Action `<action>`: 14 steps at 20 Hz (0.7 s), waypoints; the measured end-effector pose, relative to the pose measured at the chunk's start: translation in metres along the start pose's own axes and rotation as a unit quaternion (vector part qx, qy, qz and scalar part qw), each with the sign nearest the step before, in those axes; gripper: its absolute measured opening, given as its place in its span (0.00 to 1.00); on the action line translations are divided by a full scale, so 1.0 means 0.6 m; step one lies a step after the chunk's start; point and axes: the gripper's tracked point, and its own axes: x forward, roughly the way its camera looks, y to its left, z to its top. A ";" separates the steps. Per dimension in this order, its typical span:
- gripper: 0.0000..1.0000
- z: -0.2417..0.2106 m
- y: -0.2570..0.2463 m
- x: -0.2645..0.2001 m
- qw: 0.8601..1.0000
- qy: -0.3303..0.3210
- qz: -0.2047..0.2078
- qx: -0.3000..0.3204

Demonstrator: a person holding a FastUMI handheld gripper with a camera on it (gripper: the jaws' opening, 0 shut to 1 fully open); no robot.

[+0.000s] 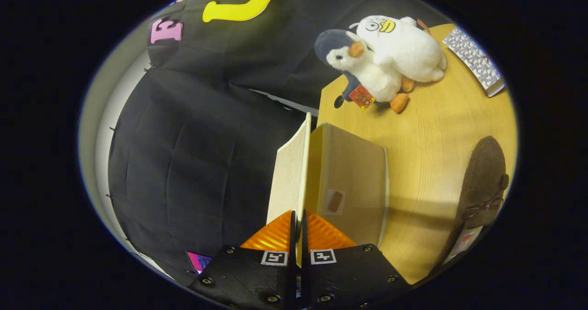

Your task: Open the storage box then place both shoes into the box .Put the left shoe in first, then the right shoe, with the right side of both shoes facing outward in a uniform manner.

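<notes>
Both fingers [275,232] clamping box lid [289,172].

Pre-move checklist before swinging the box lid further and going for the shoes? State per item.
1. Grip on lid: gripper fingers closed on the edge of the lid, which runs between them. ok.
2. Lid raised: it stands up off the storage box. ok.
3. Box interior free for shoes: hidden behind the lid and box wall. cannot tell.
4. Shoe located: one dark shoe lies on the table beside the box. ok.
5. Second shoe, and which is the left one: cannot tell.
6. Clutter: two plush toys and a patterned book sit beyond the box, apart from it. ok.
</notes>
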 end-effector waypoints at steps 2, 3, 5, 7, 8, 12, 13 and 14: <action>0.04 0.004 0.029 -0.006 1.000 -0.001 -0.004 -0.020; 0.04 0.005 0.043 -0.005 0.999 0.000 -0.013 -0.034; 0.04 0.006 0.083 -0.002 0.998 0.000 -0.023 -0.055; 0.04 0.007 0.119 0.008 0.997 0.000 -0.033 -0.067; 0.04 0.011 0.138 0.016 0.997 -0.001 -0.038 -0.072; 0.05 0.008 0.231 0.058 0.993 -0.001 -0.048 -0.105; 0.05 0.002 0.258 0.073 0.991 0.004 -0.053 -0.121; 0.05 -0.003 0.277 0.089 0.989 0.007 -0.055 -0.135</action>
